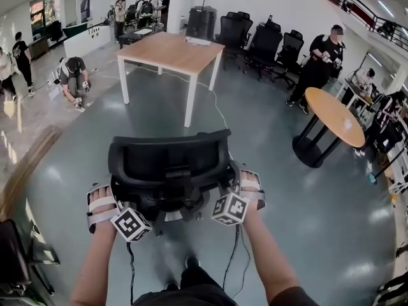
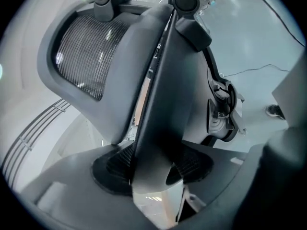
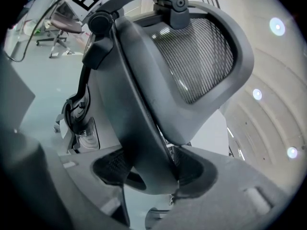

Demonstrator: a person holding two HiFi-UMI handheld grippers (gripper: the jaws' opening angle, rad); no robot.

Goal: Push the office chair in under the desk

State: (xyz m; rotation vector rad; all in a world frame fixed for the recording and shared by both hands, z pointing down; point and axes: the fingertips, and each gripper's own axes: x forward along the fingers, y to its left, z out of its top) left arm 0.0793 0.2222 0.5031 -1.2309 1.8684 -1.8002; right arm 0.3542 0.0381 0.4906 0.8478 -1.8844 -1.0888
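Note:
A black office chair (image 1: 169, 164) with a mesh back stands right in front of me, its back toward me. Both grippers hold the back's frame from behind. My left gripper (image 1: 141, 204) is on the frame's left side; in the left gripper view (image 2: 153, 169) a grey bar of the chair's frame (image 2: 158, 104) sits between the two ribbed pads and touches both. My right gripper (image 1: 223, 195) grips the right side the same way (image 3: 151, 171), its pads pressed on the grey frame (image 3: 139, 128). The wooden desk (image 1: 169, 50) with white legs stands some way ahead across the open floor.
A round wooden table (image 1: 335, 116) on a black base stands to the right. Several black office chairs (image 1: 261, 40) line the back wall. A person crouches at the left (image 1: 73, 75) and another stands at the right (image 1: 319, 62). A thin cable (image 1: 217, 107) runs across the floor from the desk.

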